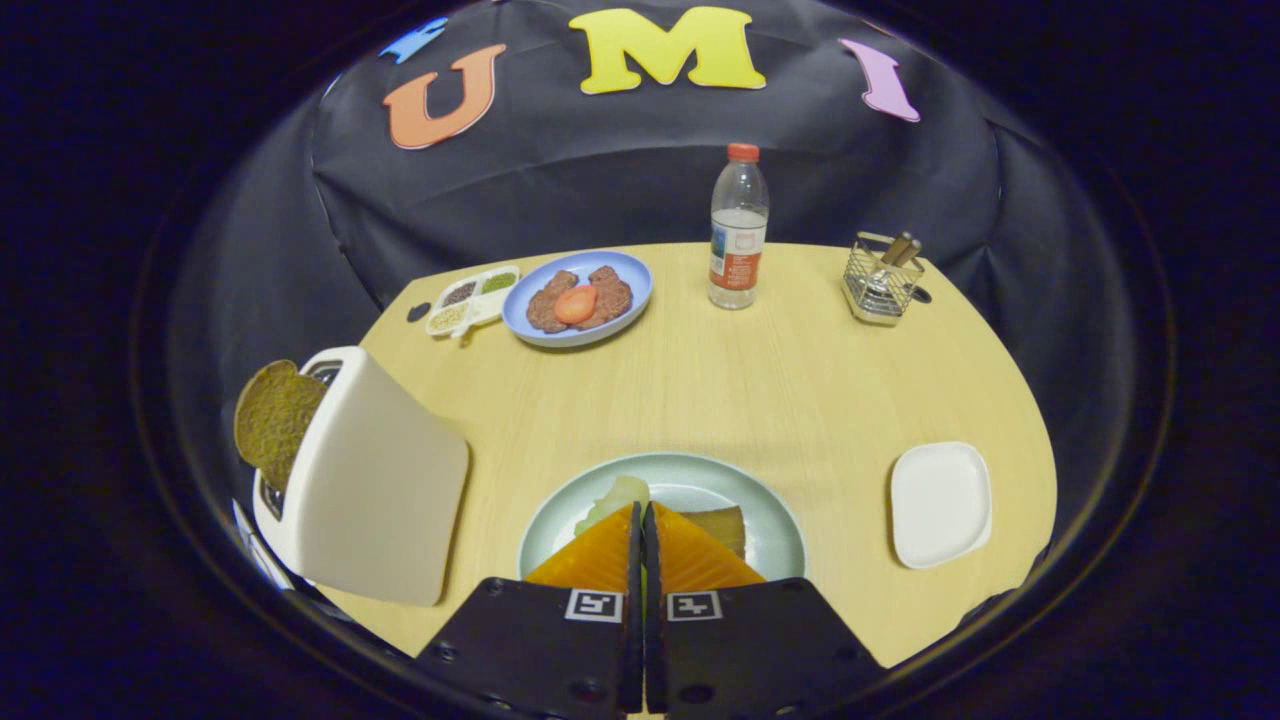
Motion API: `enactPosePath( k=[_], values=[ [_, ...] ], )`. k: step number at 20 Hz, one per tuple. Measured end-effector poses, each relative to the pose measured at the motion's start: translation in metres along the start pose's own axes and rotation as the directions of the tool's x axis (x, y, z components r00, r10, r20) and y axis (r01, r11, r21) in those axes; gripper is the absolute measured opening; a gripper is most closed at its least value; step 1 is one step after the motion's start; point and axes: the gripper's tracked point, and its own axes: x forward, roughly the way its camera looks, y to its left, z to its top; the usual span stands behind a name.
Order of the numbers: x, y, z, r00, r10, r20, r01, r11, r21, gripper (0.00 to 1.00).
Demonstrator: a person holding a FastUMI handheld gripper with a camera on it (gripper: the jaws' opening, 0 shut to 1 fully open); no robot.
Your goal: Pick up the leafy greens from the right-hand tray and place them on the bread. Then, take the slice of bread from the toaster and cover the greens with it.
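Pale greens (617, 497) lie on the plate (770, 540), tool (641, 520) closed above them, apparently empty; next, grip toaster (370, 480) bread (275, 420) by its exposed edge.

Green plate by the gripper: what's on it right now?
On the green plate, pale leafy greens and a slice of bread show just beyond the gripper, which is closed. The gripper covers where they meet.

The jaws stand close together over the pale green plate (775, 530), hiding most of the bread (722, 526) and leafy greens (615, 497); whether they pinch anything cannot be told. The toaster (375, 480) hides the lower part of its slice (272, 418).
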Motion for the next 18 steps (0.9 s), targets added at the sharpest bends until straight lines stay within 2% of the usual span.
enactPosePath(
  k=[2, 4, 6, 8, 12, 18],
  values=[
    [0.013, 0.001, -0.002, 0.999, 0.015, -0.028, -0.016, 1.000, -0.019, 0.02],
    [0.020, -0.005, -0.001, 0.999, -0.004, -0.041, 0.002, 0.999, -0.034, 0.05],
    [0.021, -0.008, 0.002, 0.999, -0.016, -0.031, 0.014, 0.999, -0.037, 0.18],
    [0.016, -0.008, 0.002, 1.000, -0.018, -0.014, 0.017, 0.999, -0.045, 0.40],
    [-0.013, 0.003, 0.009, 0.999, -0.016, 0.046, 0.019, 0.998, -0.066, 0.73],
    [-0.078, 0.033, 0.026, 0.987, -0.038, 0.155, 0.053, 0.994, -0.097, 0.92]
  ],
)
